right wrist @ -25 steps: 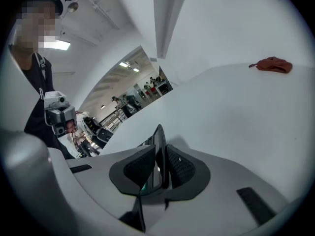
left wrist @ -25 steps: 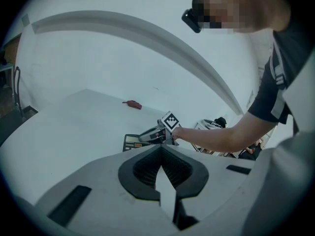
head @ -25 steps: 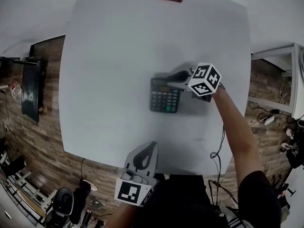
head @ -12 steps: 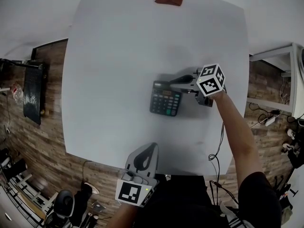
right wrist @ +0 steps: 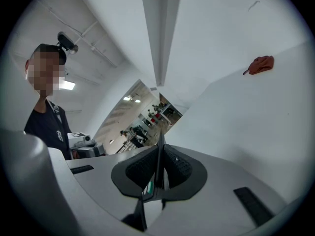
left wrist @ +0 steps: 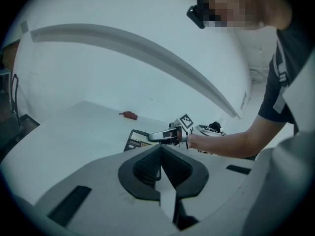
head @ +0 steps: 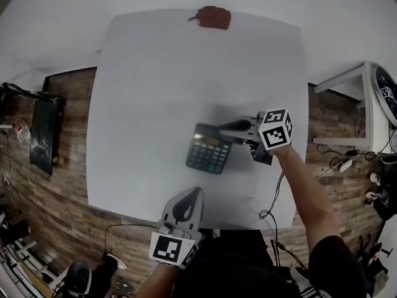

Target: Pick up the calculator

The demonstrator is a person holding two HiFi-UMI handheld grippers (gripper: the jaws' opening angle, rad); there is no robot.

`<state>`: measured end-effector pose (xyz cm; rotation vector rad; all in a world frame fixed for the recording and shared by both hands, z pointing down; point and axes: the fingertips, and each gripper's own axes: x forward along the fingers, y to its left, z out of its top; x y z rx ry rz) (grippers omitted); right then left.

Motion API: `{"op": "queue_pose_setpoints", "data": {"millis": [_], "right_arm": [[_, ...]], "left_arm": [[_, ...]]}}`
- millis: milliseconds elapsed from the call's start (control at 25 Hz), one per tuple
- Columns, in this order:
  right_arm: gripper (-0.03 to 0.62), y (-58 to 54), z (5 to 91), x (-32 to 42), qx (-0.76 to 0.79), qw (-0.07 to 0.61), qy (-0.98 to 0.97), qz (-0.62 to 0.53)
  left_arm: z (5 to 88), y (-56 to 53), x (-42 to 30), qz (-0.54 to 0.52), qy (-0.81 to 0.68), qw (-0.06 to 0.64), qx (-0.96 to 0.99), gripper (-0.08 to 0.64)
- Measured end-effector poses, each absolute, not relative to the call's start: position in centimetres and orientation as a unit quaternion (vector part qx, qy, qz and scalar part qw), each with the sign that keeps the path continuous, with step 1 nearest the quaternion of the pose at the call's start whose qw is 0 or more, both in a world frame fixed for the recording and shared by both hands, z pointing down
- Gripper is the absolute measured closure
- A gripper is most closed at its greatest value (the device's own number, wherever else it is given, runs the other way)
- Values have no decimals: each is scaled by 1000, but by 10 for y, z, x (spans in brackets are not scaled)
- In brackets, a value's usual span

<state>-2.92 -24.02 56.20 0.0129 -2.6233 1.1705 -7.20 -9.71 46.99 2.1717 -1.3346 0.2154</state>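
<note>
The dark calculator hangs tilted just above the white table, its shadow falling beneath it. My right gripper is shut on its upper right edge. In the right gripper view the calculator shows only as a thin dark edge clamped between the pads of the right gripper. My left gripper hovers at the table's near edge, shut and empty. From the left gripper view, the calculator shows ahead, held by the right gripper.
A small red object lies at the table's far edge, also seen as the red object in the right gripper view. A white rack and cables stand to the right, a black case on the wooden floor to the left.
My right gripper has closed on the calculator's edge and lifted it off the table, tilting it. The left gripper has barely moved.
</note>
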Motion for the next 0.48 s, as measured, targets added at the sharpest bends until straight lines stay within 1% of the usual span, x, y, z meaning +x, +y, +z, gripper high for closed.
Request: {"op": "queue_pose_setpoints", "data": {"millis": [240, 480], "right_arm": [[545, -196, 506, -31, 6, 108, -911, 399], [545, -166, 466, -33, 10, 104, -919, 379]], "left_arm": [[433, -80, -74, 60, -492, 259, 829, 554], [397, -58, -80, 29, -480, 234, 845, 554]]}}
